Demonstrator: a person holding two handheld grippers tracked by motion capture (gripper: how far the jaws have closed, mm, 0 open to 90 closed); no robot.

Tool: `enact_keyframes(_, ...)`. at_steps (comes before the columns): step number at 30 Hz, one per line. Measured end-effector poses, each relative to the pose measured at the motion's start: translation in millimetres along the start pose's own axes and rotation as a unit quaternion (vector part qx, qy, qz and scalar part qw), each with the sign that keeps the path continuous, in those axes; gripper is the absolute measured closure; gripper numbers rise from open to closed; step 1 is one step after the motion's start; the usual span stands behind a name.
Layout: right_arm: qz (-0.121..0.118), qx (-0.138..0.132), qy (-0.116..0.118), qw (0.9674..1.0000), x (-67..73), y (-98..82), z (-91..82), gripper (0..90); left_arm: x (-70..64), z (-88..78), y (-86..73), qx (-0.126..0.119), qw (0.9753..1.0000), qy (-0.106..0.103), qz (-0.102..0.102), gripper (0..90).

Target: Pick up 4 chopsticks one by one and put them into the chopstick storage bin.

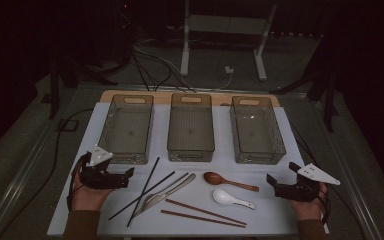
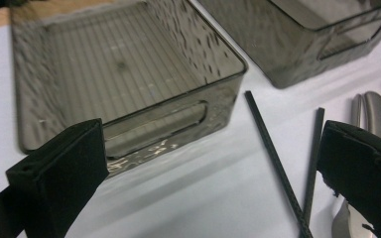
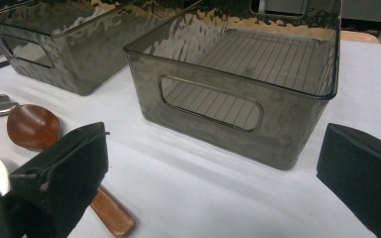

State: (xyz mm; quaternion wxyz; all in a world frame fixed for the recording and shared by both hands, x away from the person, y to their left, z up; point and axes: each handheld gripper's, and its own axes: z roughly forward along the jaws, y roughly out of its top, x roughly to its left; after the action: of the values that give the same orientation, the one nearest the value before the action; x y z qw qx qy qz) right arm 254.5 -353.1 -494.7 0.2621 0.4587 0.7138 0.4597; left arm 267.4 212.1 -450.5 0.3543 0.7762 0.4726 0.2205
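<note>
My left gripper (image 1: 128,176), jaws wide and empty, rests on the white table sheet (image 1: 280,150) near the black chopsticks (image 1: 145,190). Centre: 3 smoky bins (image 1: 190,127), utensils below. My right gripper (image 1: 271,181), equally open, holds nothing. Dark room, cabled floor (image 1: 150,65) beyond.

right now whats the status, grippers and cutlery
Left gripper open, empty. Right gripper open, empty. Black chopsticks, wooden spoon, white spoon lie loose before three empty bins. Nothing in the way.
</note>
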Motion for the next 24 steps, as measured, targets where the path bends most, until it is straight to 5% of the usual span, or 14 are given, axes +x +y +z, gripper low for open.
enact_keyframes(24,0.002,-0.004,-0.003,1.0000,-1.3,0.1,-0.3,0.0,-23.0,39.2,10.2,0.072,0.9968,-0.031,0.019,0.8)
